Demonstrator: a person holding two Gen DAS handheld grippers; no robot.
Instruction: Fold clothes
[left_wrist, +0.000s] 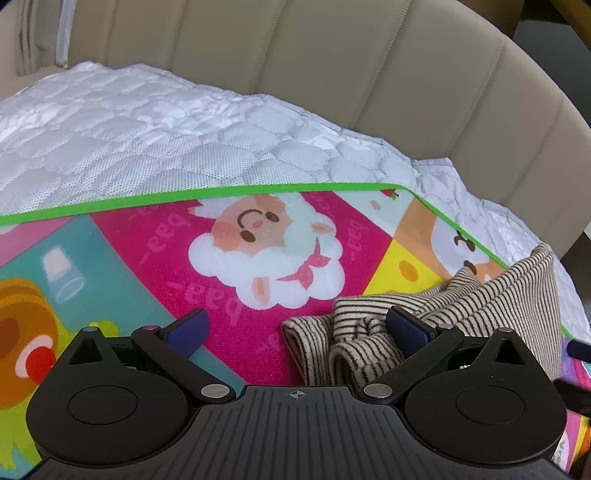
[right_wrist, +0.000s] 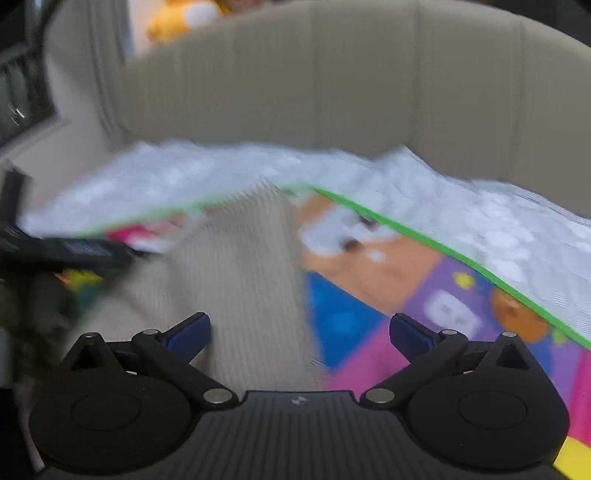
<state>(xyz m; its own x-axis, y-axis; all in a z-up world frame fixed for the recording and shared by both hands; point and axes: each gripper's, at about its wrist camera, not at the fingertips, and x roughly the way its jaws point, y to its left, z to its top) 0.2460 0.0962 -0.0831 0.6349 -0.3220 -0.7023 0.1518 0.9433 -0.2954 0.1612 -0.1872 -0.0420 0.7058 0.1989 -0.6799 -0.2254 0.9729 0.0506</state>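
**Both grippers empty, reaching for the striped garment**

Left gripper (left_wrist: 297, 330) gapes wide; striped garment (left_wrist: 436, 317) lies bunched at lower right on the play mat (left_wrist: 236, 236); right gripper (right_wrist: 299, 332) (blurred view) gapes too; next, probably pinch an edge.

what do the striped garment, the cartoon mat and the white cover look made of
Striped garment: soft ribbed knit, judging by its fine ridges and limp folds. Cartoon mat: printed woven or foam sheet, matte, with green edge binding. White cover: quilted fabric, slightly glossy, probably synthetic.
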